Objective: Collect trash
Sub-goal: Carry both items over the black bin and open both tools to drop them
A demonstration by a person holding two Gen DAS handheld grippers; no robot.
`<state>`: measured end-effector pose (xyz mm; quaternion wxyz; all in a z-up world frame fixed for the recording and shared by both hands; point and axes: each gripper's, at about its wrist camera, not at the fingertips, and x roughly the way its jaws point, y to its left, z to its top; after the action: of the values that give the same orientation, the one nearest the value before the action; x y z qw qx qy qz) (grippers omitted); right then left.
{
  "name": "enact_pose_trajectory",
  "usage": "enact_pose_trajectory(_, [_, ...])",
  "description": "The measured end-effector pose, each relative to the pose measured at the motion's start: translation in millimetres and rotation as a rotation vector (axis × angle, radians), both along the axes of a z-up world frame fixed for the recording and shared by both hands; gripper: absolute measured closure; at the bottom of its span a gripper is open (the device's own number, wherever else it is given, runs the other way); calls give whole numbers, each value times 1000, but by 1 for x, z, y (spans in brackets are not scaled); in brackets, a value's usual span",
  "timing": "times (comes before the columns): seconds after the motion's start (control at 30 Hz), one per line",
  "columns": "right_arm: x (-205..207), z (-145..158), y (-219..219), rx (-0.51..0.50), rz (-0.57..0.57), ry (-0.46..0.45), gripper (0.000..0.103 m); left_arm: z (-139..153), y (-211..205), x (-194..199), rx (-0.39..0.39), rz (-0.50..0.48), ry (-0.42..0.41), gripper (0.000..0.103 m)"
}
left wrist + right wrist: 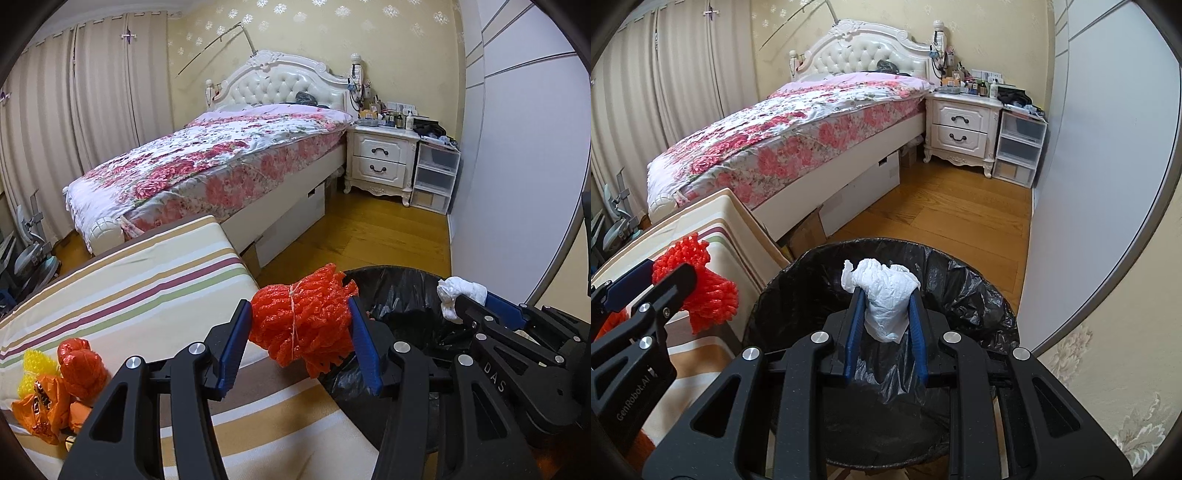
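My left gripper (299, 314) is shut on a red foam net bundle (303, 321) tied with string, held over the edge of the striped table beside the bin's left rim. The same red bundle (701, 291) shows at the left of the right wrist view. My right gripper (884, 295) is shut on a crumpled white tissue (886, 299) and hangs over the open mouth of the bin (979, 291), which is lined with a black bag. In the left wrist view that white tissue (458, 295) sits above the bin (399, 291).
More trash lies at the table's near left: an orange bag (40, 410), a red bag (79, 365) and a yellow foam net (33, 369). The striped tablecloth (129, 288) covers the table. A bed (798, 136), a nightstand (960, 129) and a white wardrobe (1089, 184) stand around the wooden floor.
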<state>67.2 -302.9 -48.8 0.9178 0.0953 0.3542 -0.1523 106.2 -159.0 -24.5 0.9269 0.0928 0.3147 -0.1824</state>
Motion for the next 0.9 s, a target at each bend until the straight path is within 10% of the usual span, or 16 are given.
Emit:
enact_pose_trajectory(0.23, [-1, -5, -7, -5, -27, -6, 57, -7, -6, 7, 17, 8, 15, 32])
enact_pose_trajectory(0.9, [-33, 18, 20, -41, -12, -30, 54, 12, 27, -18, -19, 51, 17, 27])
